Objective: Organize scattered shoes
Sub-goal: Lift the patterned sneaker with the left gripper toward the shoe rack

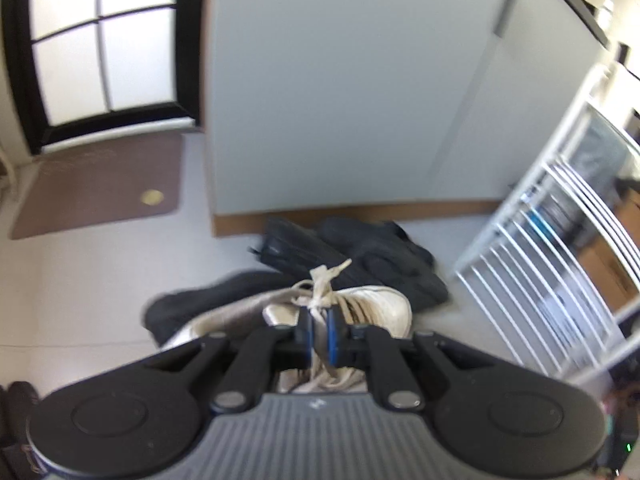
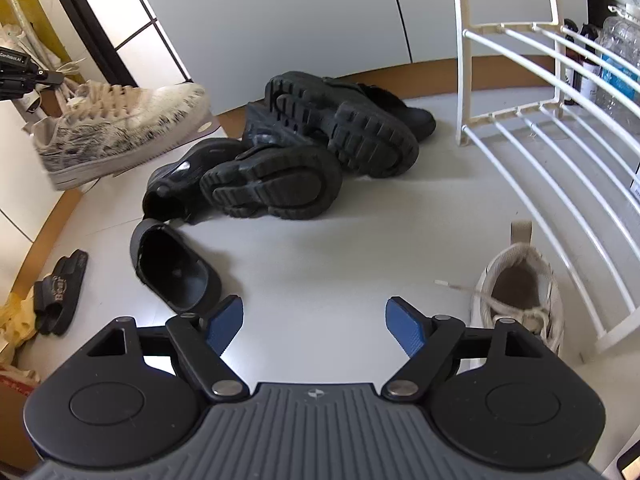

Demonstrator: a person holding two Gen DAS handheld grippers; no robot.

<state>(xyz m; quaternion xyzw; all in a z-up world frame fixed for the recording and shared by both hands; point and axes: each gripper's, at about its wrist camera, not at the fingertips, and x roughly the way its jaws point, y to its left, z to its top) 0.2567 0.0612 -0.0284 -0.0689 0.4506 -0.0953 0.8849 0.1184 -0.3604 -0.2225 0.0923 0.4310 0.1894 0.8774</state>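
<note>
**Left gripper carried a pale sneaker; right gripper stood wide over bare floor**

The left gripper (image 1: pixel 319 330) was pinched tight on the laces of a cream sneaker (image 1: pixel 372 306), which hung below its blue pads at lower centre of the left wrist view (that view was blurred). In the right wrist view the same sneaker (image 2: pixel 120 128) hung clear of the floor at upper left. The right gripper (image 2: pixel 314 326) had its jaws spread wide with nothing between them, at lower centre over the pale floor (image 2: pixel 320 248). Just right of it a second cream sneaker (image 2: pixel 520 284) stood on the floor beside the white wire rack (image 2: pixel 560 160). Above centre lay a heap of black chunky shoes (image 2: pixel 320 148), soles showing. A black clog (image 2: pixel 176 268) lay left of centre and a black slide sandal (image 2: pixel 60 288) at far left.
</note>
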